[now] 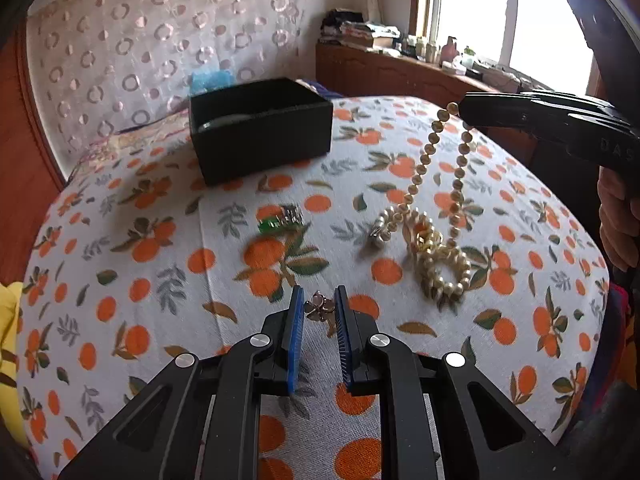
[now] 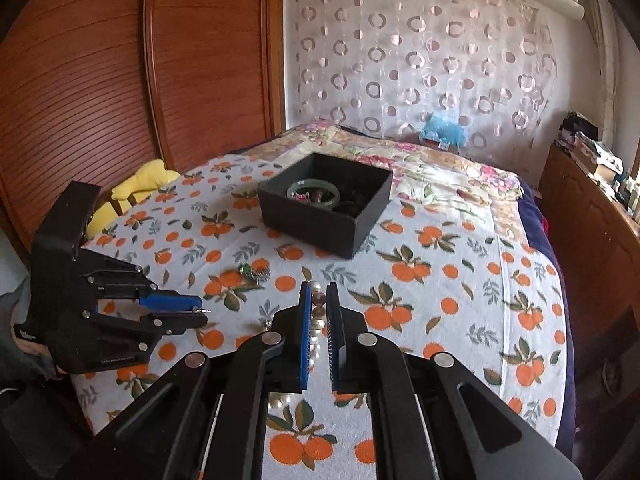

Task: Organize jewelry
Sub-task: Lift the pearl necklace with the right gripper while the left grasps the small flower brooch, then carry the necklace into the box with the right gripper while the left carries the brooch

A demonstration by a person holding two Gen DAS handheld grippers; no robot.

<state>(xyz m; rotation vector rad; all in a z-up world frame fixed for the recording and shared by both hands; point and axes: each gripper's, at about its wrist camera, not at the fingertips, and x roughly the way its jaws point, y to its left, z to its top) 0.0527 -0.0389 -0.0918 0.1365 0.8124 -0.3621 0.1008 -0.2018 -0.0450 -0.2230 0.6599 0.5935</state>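
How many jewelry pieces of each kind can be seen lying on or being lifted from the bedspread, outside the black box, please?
Pearl necklace: 1, one end lifted by the right hand-held gripper, the rest heaped on the bedspread.
Flower-shaped piece: 1, between the left hand-held gripper's pads.
Green-and-silver piece: 1, loose on the cloth.
Total: 3.

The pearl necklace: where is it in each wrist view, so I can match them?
Left wrist view: pearl necklace at right of centre, one end lifted by the right gripper, the rest heaped on the orange-print cloth.
Right wrist view: pearl necklace at bottom centre, pinched between the near jaws, beads trailing below.
Shared landmark: black box.
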